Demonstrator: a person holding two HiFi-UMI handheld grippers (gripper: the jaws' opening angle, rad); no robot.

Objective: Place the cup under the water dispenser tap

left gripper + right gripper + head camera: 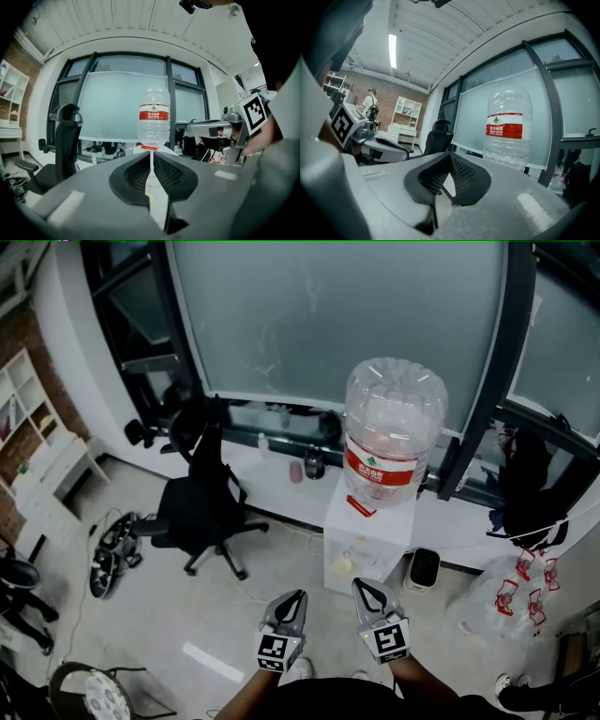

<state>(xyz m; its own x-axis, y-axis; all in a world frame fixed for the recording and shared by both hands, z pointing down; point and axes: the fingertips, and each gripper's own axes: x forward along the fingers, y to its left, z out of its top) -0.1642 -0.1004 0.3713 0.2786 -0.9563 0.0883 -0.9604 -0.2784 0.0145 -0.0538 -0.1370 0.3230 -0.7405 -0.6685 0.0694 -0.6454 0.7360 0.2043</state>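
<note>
Pointing level toward 12 o'clock, both grippers are held side by side in front of the person, aimed at the water dispenser (367, 526). The left gripper (297, 596) has its jaws clenched together on nothing. The right gripper (363, 584) is likewise closed tip to tip and empty. What looks like a small pale cup (342, 566) sits in the dispenser's front recess, at 12 o'clock from them.

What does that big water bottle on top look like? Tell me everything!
The big water bottle is clear, ribbed plastic with a rounded end and a red label band bearing white print. It stands upside down, its red-ringed neck set into the top of the white water dispenser, in front of the frosted window. How much water it holds cannot be told. Only the dispenser touches it.
</note>
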